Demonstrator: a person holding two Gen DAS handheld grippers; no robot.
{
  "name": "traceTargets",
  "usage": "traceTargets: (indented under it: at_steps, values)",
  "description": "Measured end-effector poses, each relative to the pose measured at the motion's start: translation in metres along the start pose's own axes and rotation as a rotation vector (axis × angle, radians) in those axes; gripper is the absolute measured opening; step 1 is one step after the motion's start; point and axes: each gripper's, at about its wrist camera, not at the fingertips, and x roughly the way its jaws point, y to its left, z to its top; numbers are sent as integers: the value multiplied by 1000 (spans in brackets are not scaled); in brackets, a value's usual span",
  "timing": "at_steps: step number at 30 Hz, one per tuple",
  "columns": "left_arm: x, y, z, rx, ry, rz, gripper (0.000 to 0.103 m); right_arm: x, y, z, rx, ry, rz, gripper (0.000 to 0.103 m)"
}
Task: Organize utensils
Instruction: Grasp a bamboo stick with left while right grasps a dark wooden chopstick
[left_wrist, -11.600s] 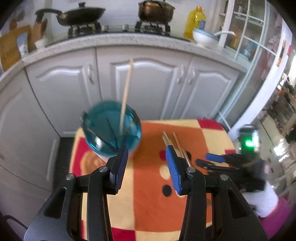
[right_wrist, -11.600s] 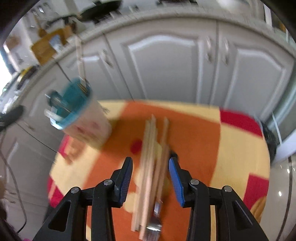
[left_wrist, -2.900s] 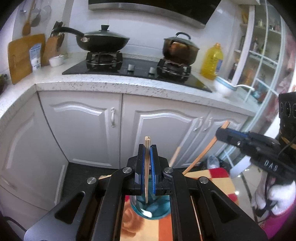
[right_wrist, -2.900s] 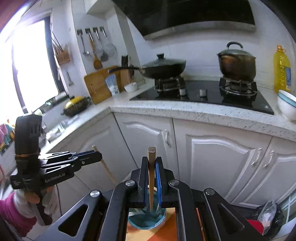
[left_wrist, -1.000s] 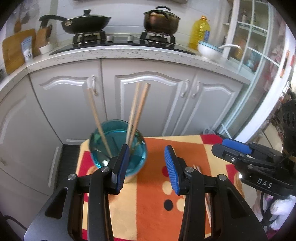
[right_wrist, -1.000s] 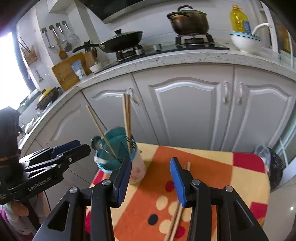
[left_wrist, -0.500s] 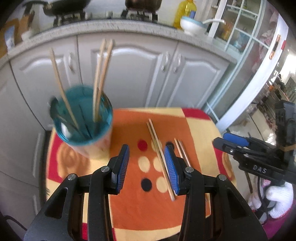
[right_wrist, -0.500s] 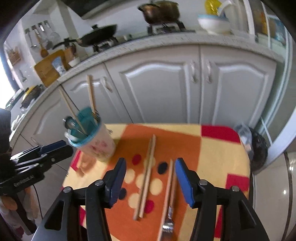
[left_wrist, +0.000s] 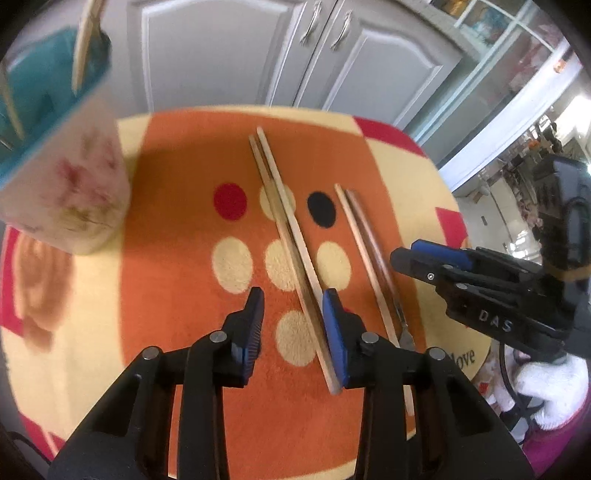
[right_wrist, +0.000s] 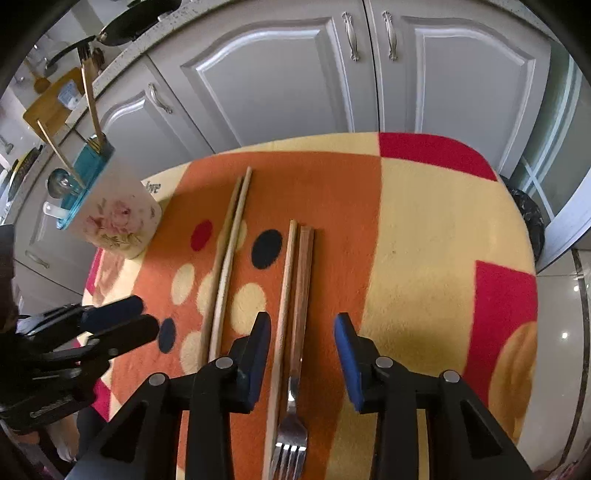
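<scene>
A floral cup with a teal rim (right_wrist: 114, 218) stands at the mat's left and holds three chopsticks and a spoon; it also shows in the left wrist view (left_wrist: 70, 184). A pair of light chopsticks (left_wrist: 291, 251) lies mid-mat, seen also in the right wrist view (right_wrist: 229, 258). A single chopstick (right_wrist: 282, 314) and a fork with a wooden handle (right_wrist: 301, 325) lie to their right. My left gripper (left_wrist: 293, 314) is open, low over the near end of the pair. My right gripper (right_wrist: 301, 336) is open, straddling the chopstick and fork.
The utensils lie on an orange, yellow and red mat (right_wrist: 424, 236) covering a small table. White cabinet doors (right_wrist: 295, 77) stand behind. The two grippers are close side by side; the right one shows in the left wrist view (left_wrist: 480, 280).
Both grippers have dropped lower and closer to the mat. The left one has come over the chopstick pair, the right one over the single chopstick and fork.
</scene>
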Motion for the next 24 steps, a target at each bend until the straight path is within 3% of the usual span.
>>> traceTargets:
  at_steps: [6, 13, 16, 18, 19, 24]
  values:
    - [27, -1, 5, 9, 51, 36, 24, 20, 1, 8, -21, 26, -16, 27]
    - [38, -7, 14, 26, 50, 54, 22, 33, 0, 14, -28, 27, -29, 24]
    - [38, 0, 15, 3, 56, 59, 8, 34, -3, 16, -12, 19, -27, 23]
    - [35, 4, 12, -12, 66, 38, 8, 33, -2, 16, -20, 16, -29, 18]
    - [33, 7, 9, -12, 74, 31, 7, 33, -1, 15, -25, 15, -21, 9]
    - [14, 15, -26, 35, 118, 20, 6, 25, -4, 4, -33, 34, 5, 9]
